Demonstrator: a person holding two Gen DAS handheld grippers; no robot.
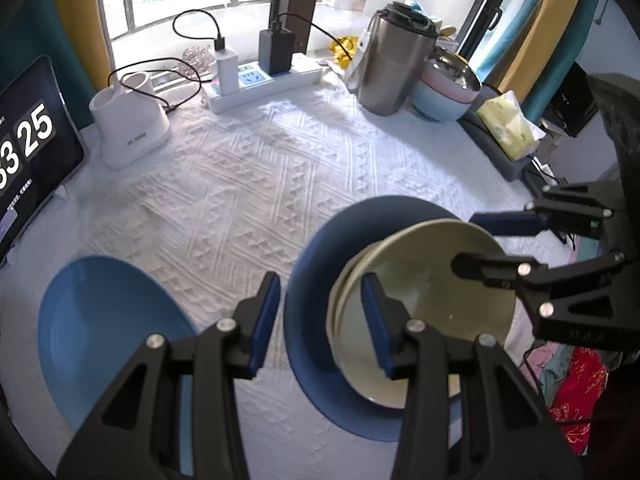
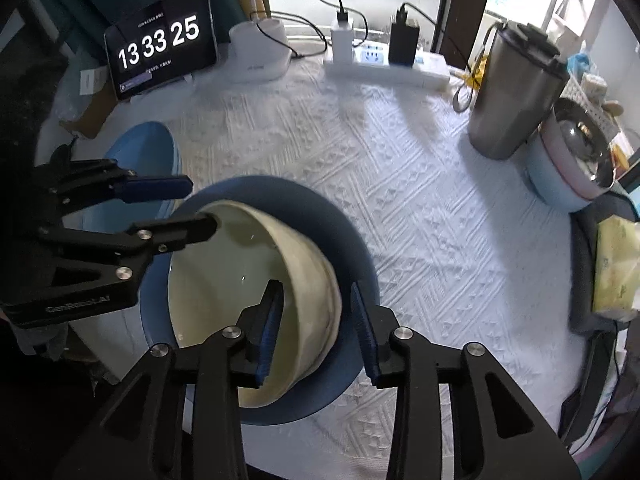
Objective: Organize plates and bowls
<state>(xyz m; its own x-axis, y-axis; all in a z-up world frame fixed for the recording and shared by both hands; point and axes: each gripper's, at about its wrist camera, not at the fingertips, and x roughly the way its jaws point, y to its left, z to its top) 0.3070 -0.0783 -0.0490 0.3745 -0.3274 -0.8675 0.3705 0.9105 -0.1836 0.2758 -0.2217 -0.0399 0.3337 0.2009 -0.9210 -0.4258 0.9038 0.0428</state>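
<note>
White tablecloth (image 2: 400, 200); right view alone shows the full clock (image 2: 160, 42).

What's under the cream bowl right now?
The cream bowl sits on the dark blue plate, whose rim shows all around it. A second cream rim appears nested beneath the bowl. The plate's centre is covered, so anything there is hidden.
</note>
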